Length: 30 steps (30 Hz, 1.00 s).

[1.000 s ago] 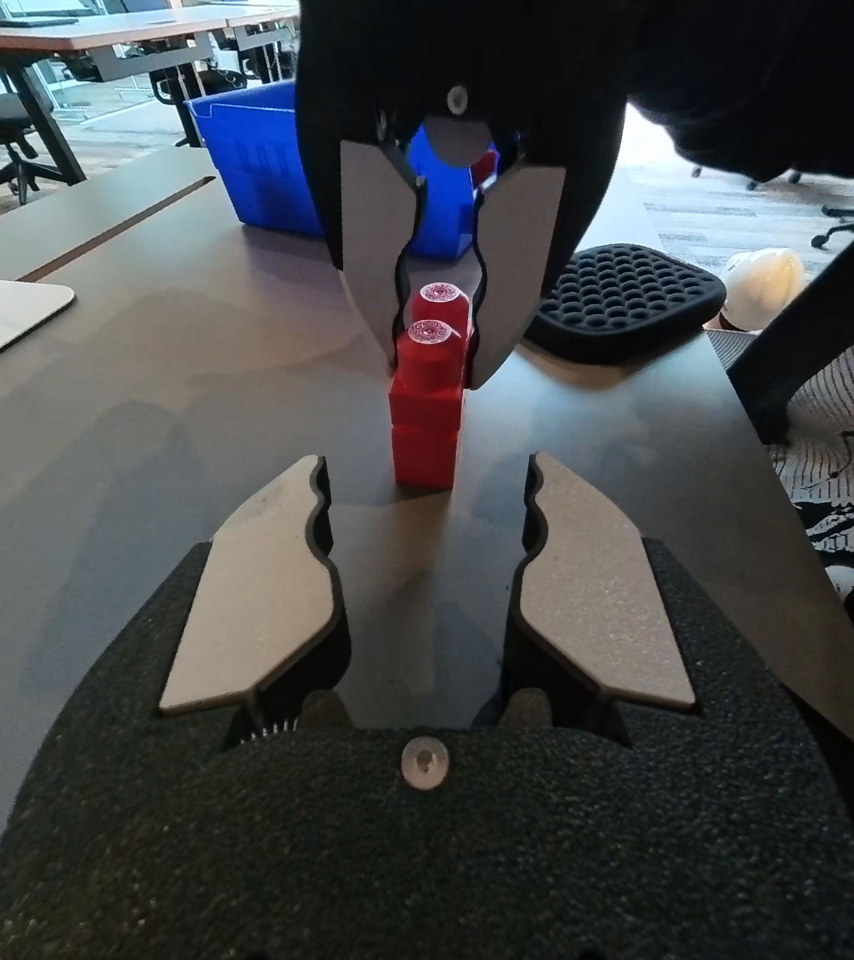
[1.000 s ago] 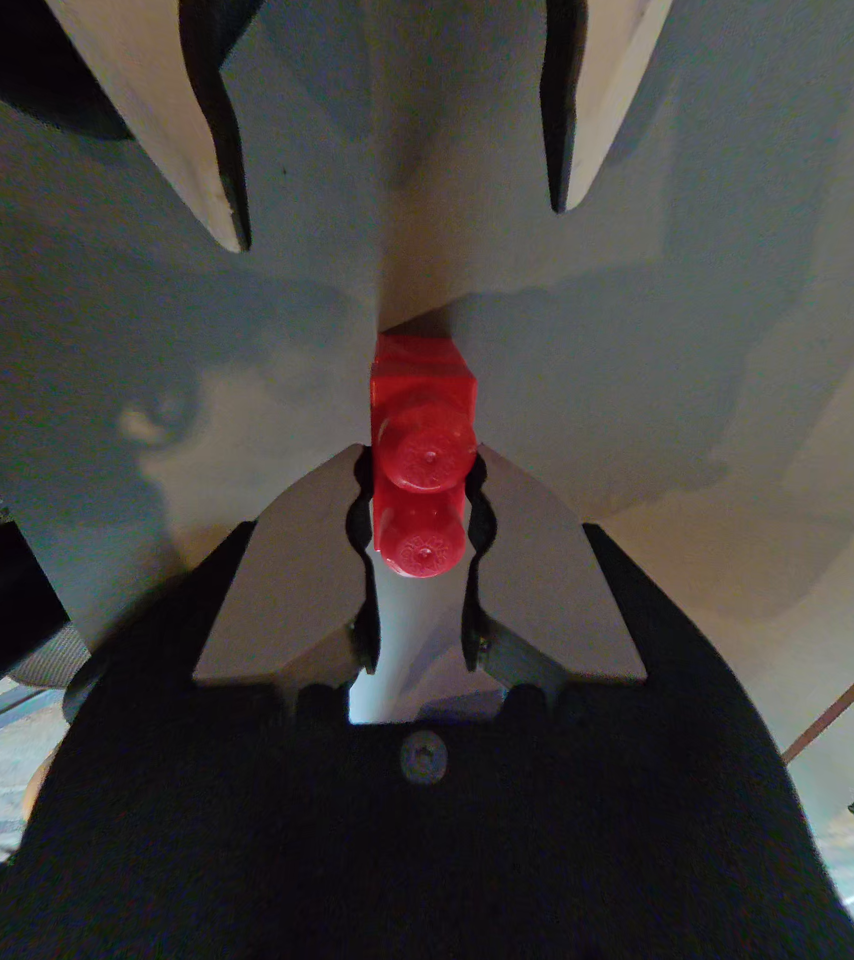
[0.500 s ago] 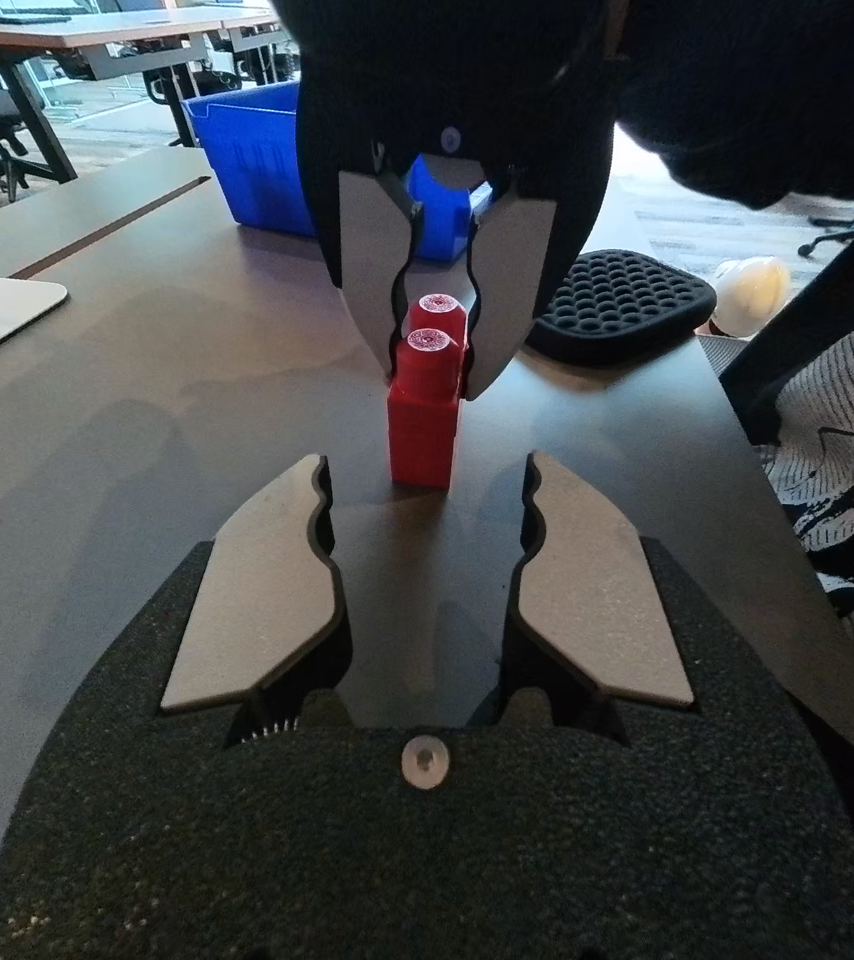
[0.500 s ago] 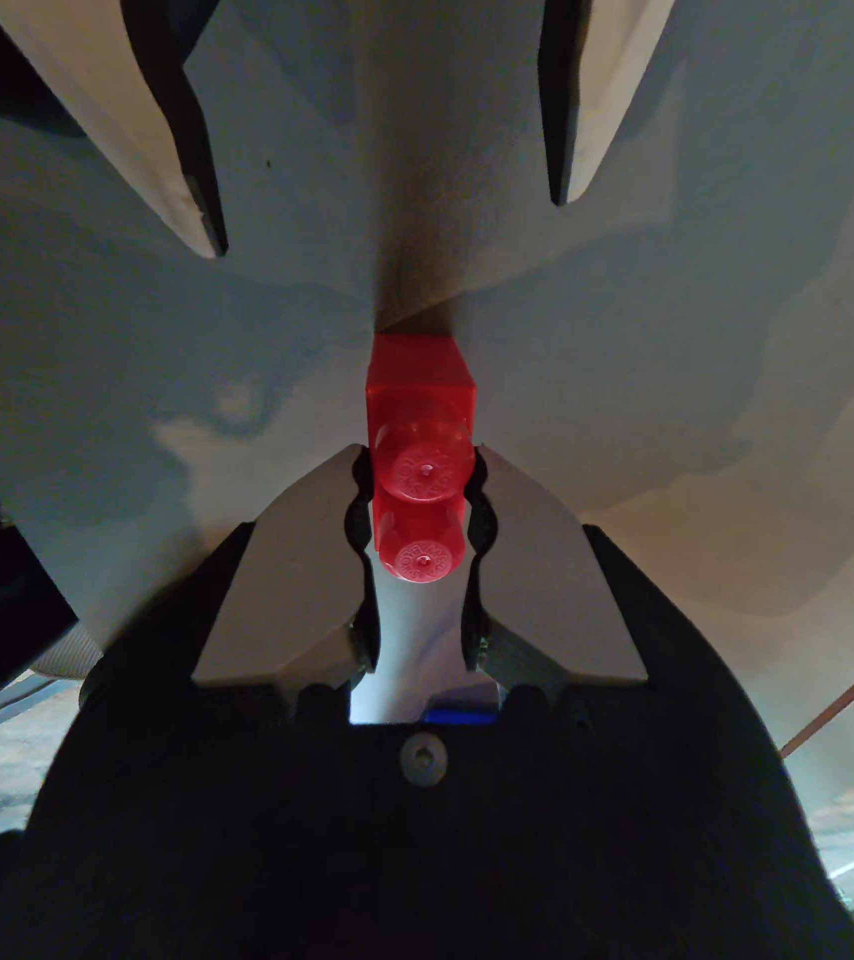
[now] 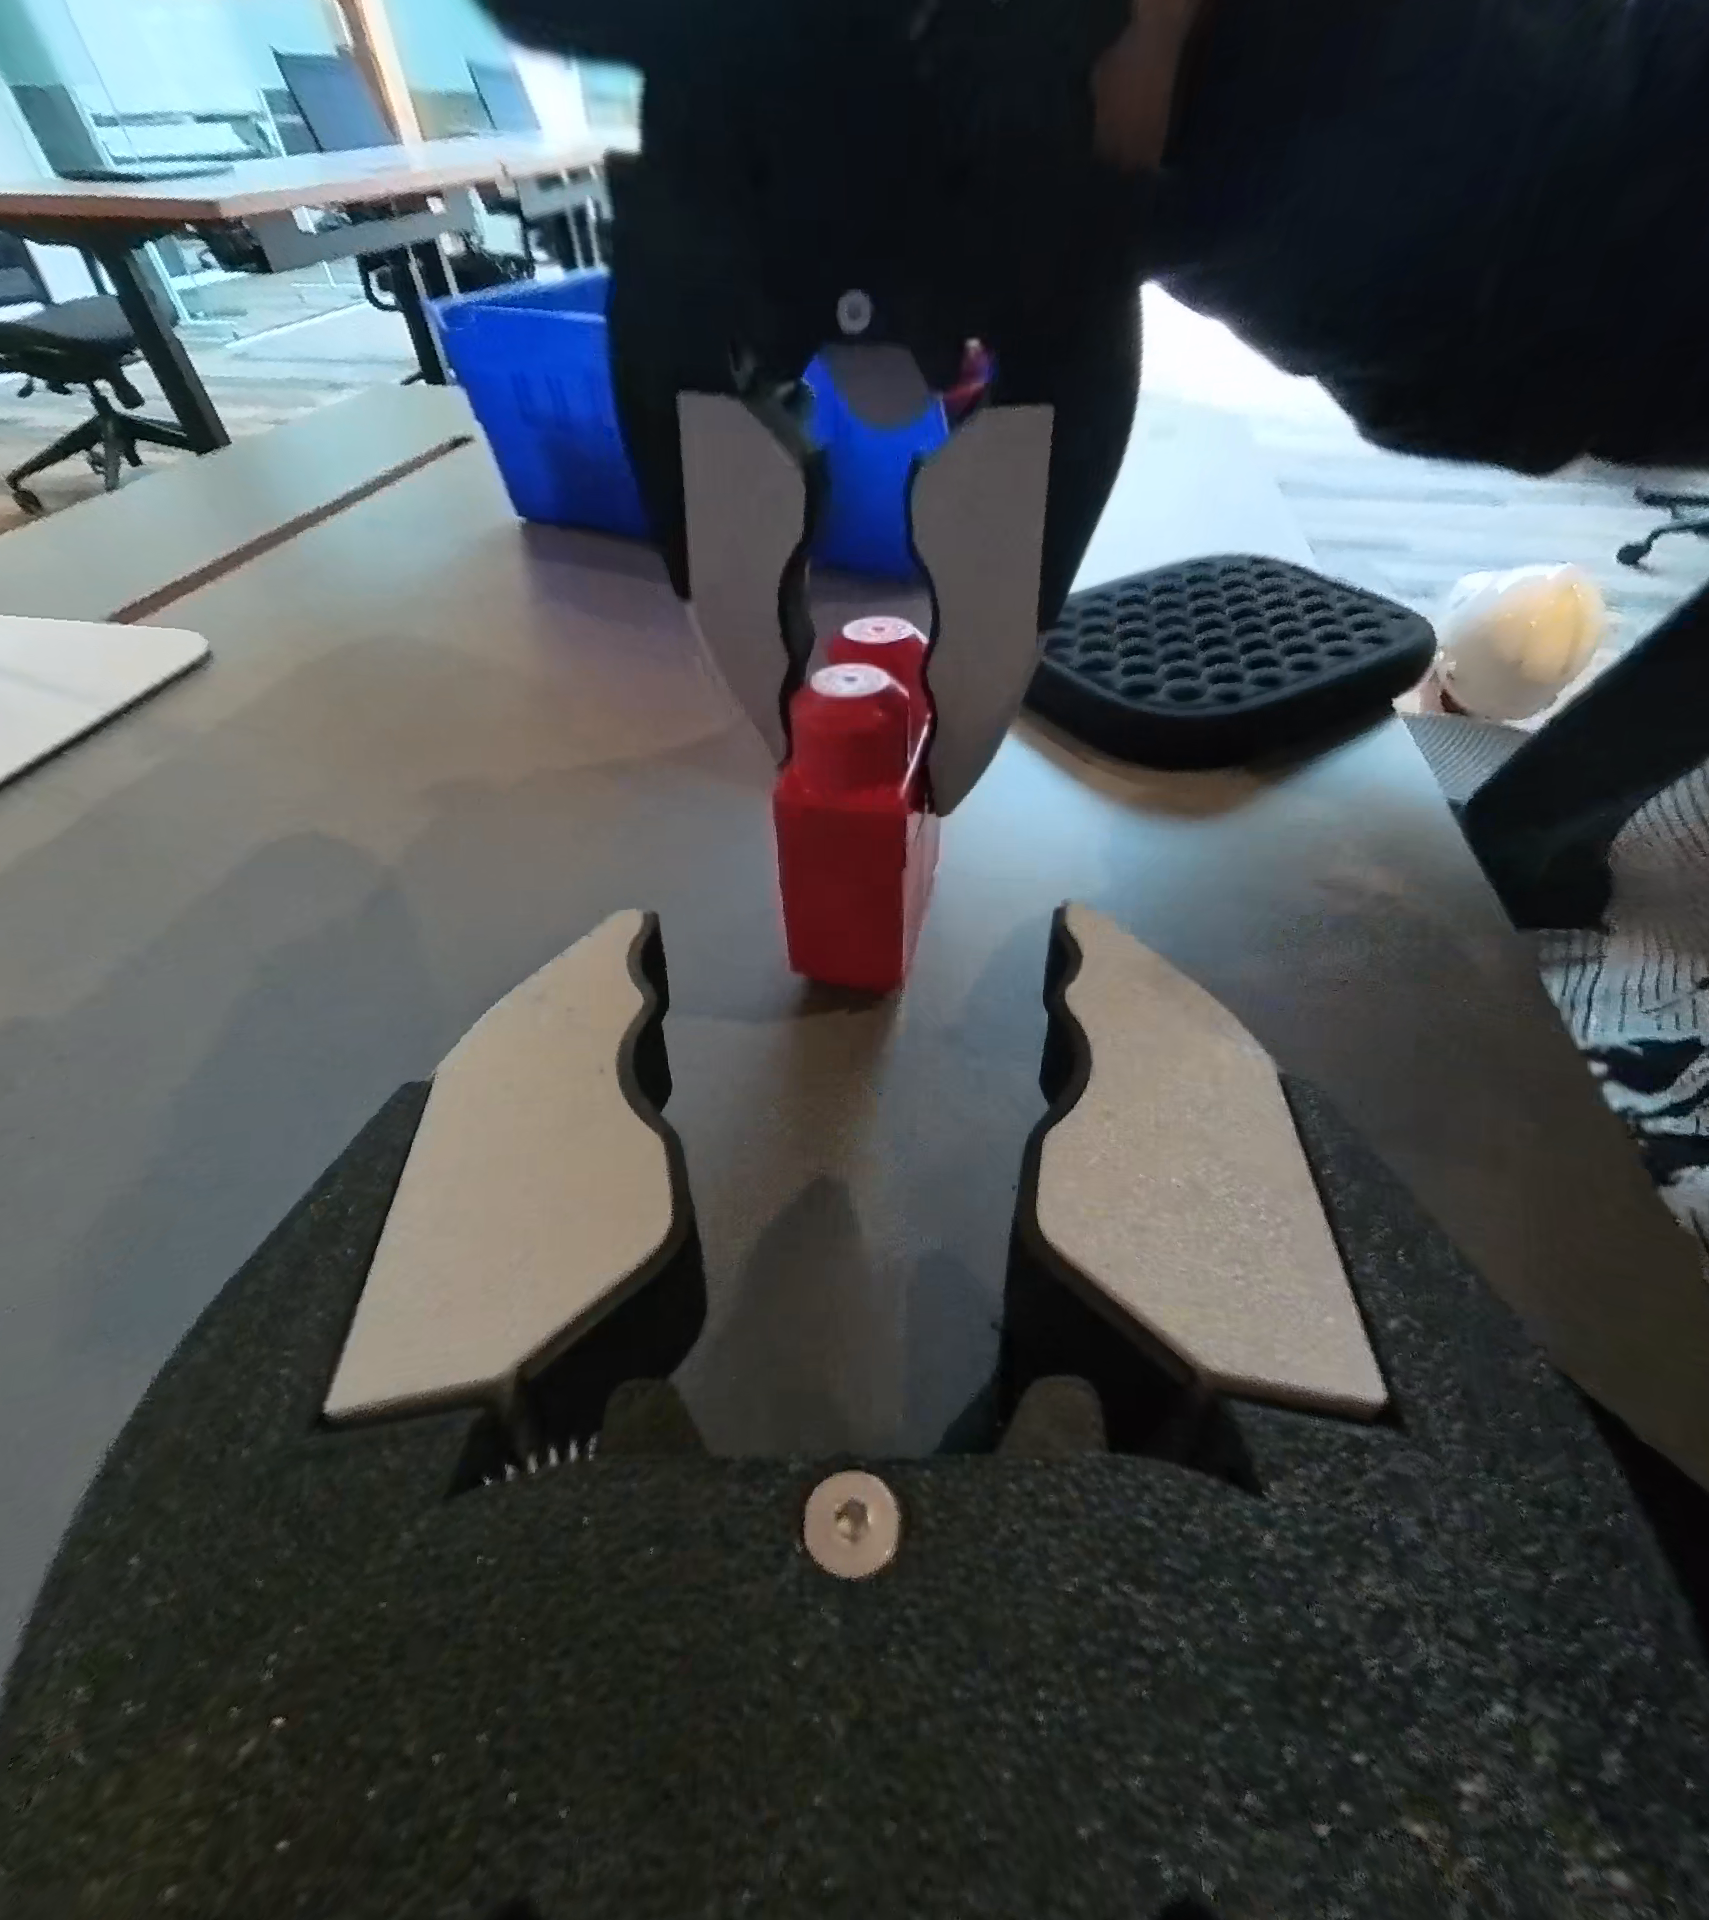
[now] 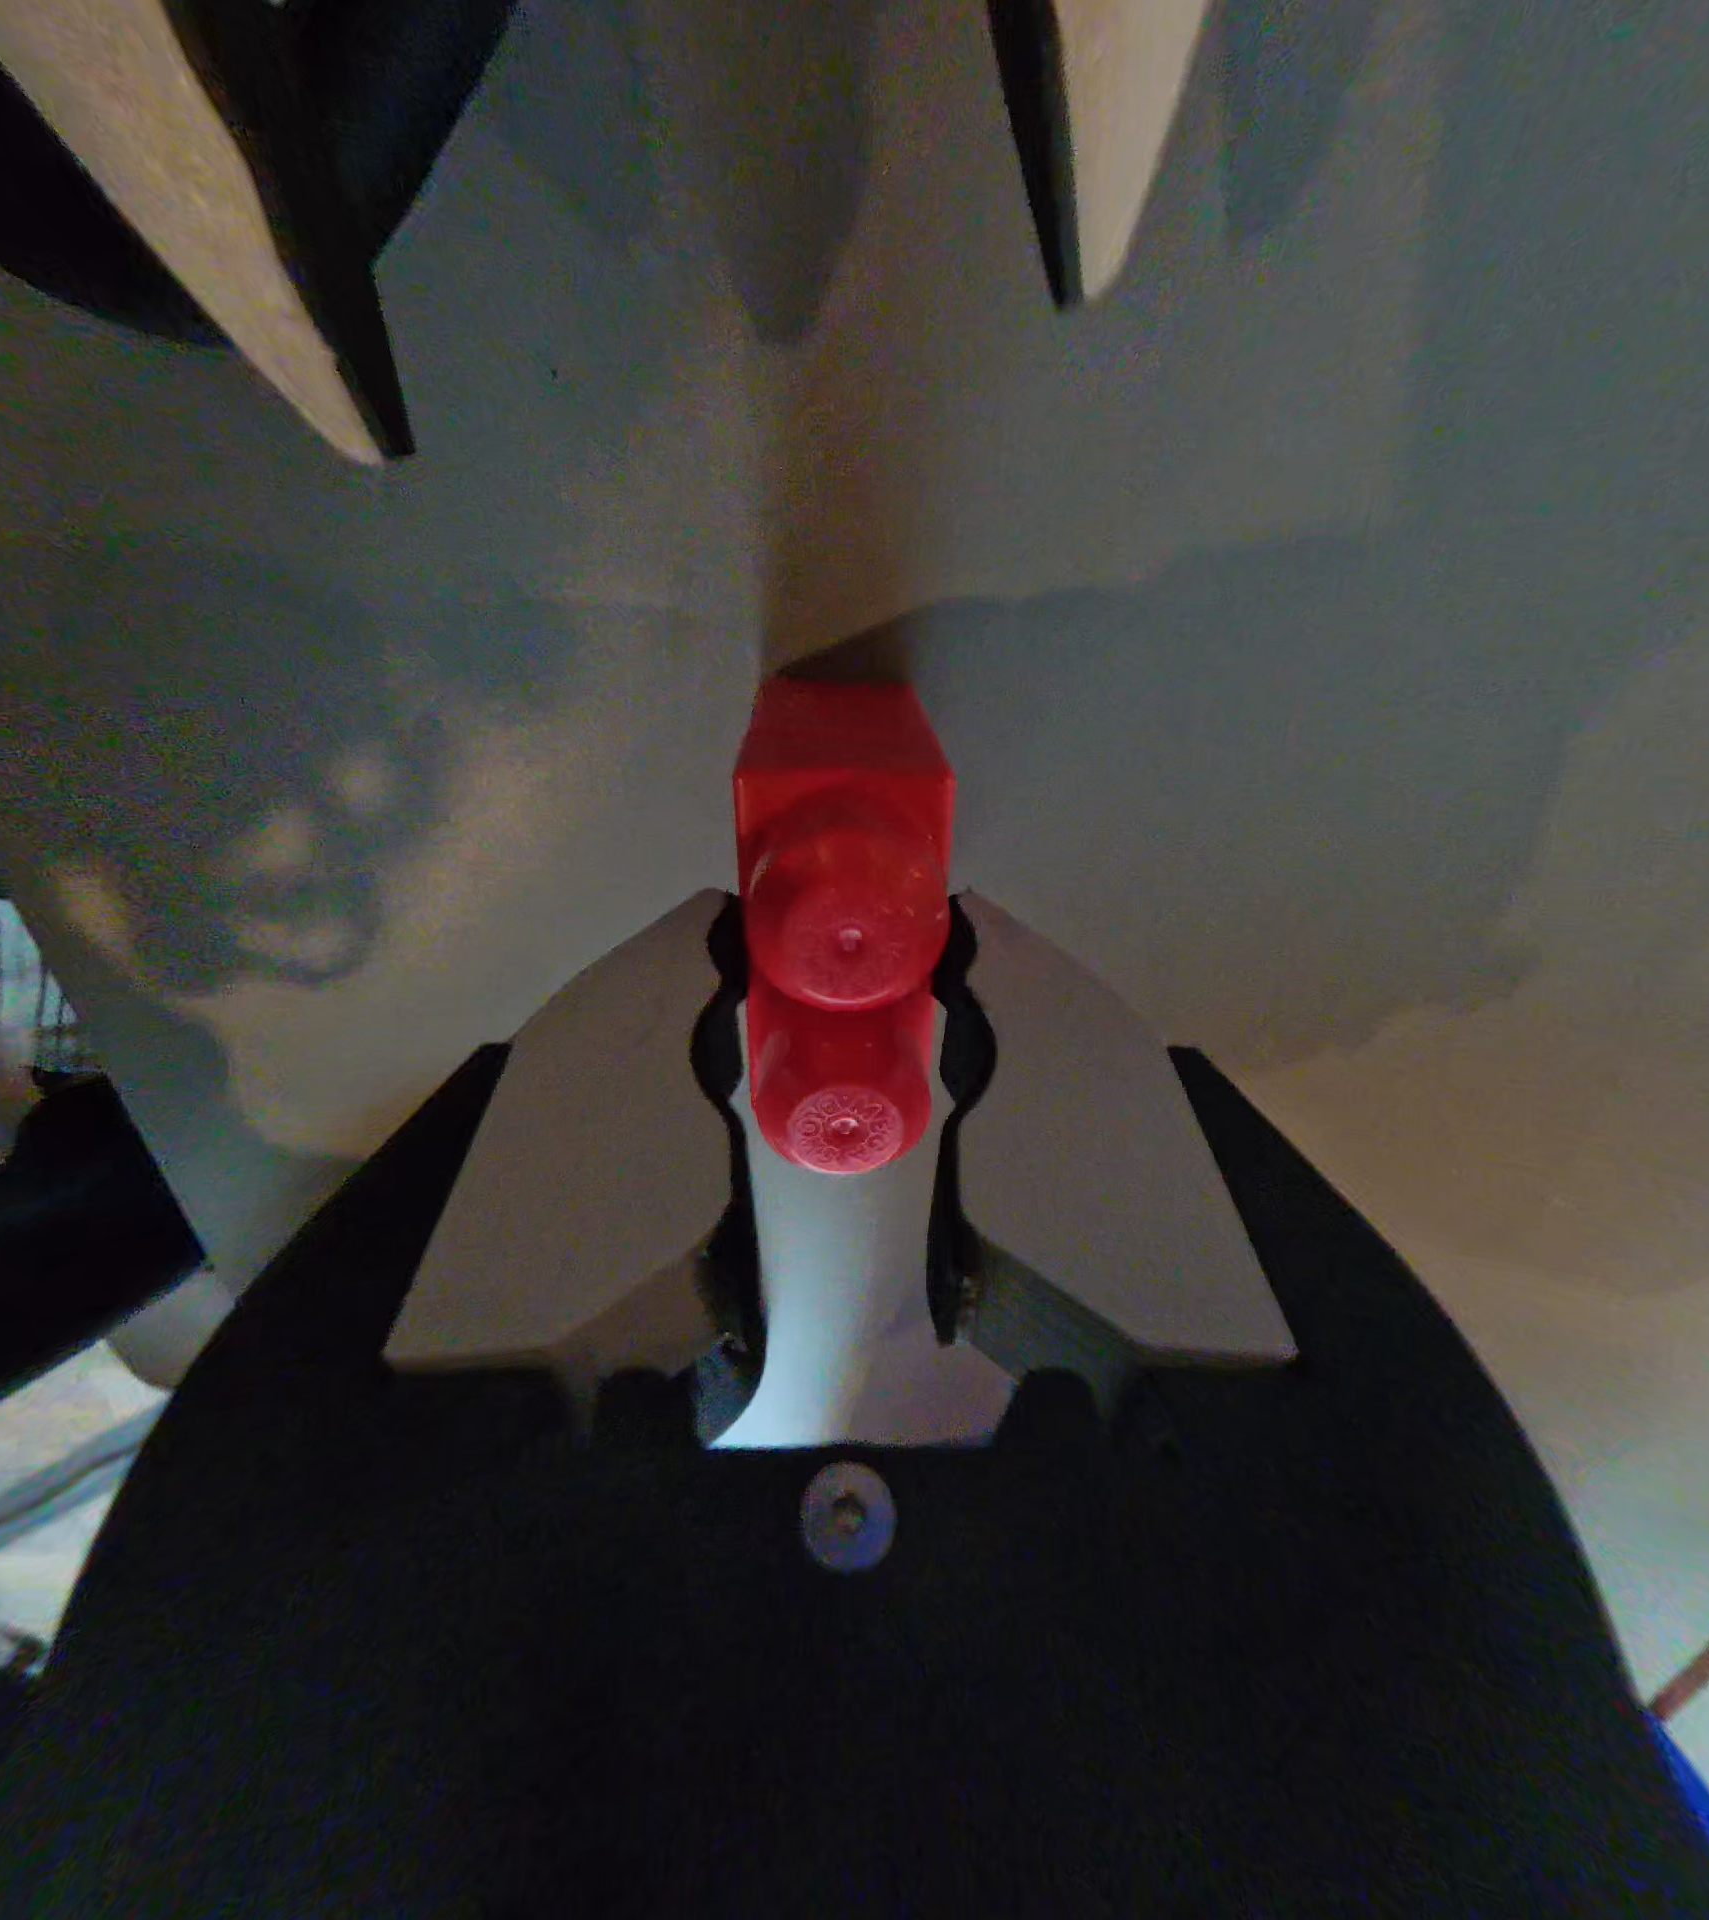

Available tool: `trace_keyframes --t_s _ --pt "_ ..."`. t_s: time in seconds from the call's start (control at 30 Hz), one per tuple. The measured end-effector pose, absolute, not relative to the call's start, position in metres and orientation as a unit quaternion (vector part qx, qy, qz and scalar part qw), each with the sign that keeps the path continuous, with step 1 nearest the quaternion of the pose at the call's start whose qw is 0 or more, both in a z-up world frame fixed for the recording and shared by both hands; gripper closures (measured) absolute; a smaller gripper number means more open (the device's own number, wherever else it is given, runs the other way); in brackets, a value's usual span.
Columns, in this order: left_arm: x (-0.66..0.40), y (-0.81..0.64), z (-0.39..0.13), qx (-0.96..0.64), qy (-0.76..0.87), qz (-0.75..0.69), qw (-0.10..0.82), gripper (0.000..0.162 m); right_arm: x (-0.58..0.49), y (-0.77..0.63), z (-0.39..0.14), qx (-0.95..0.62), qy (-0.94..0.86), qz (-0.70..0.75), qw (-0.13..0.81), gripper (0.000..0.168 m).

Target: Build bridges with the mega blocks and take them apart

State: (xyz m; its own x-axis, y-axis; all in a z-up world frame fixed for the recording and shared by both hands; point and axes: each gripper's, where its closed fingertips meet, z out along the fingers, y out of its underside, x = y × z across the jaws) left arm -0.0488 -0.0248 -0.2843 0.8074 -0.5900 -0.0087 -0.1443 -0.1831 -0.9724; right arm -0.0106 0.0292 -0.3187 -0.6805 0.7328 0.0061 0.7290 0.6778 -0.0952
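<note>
Behind red block (image 5: 848, 862), blue bin (image 5: 538, 410) and black honeycomb mat (image 5: 1234, 655) stand

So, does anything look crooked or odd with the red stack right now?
Nothing stands out. The red blocks stand upright and flush on the table, the right claw shut squarely on the top block; the left claw waits open.

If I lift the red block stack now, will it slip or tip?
The red block stack looks like smooth rigid plastic, so it could slip. The right gripper pinches only its studs, high up, so the bottom may swing. It stands tall and narrow on the table, probably tippy if nudged.
</note>
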Motion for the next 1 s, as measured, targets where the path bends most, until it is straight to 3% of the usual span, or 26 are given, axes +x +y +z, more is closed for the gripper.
trace_keyframes --t_s 0.2,0.43,0.77,1.0 --pt "-0.055 -0.027 -0.276 -0.732 0.223 -0.209 0.609 0.092 0.004 0.051 -0.255 -0.452 -0.883 0.102 0.07 0.133" --pt "-0.053 -0.027 -0.279 -0.737 0.229 -0.202 0.603 0.092 0.07 0.14 -0.199 -0.548 -0.828 0.053 0.104 0.133" --pt "-0.052 -0.027 -0.281 -0.741 0.236 -0.199 0.597 0.092 0.197 0.265 -0.191 -0.701 -0.705 -0.03 0.102 0.133" --pt "-0.051 -0.028 -0.282 -0.742 0.24 -0.197 0.593 0.092 0.225 0.338 -0.204 -0.772 -0.626 -0.052 0.102 0.134"
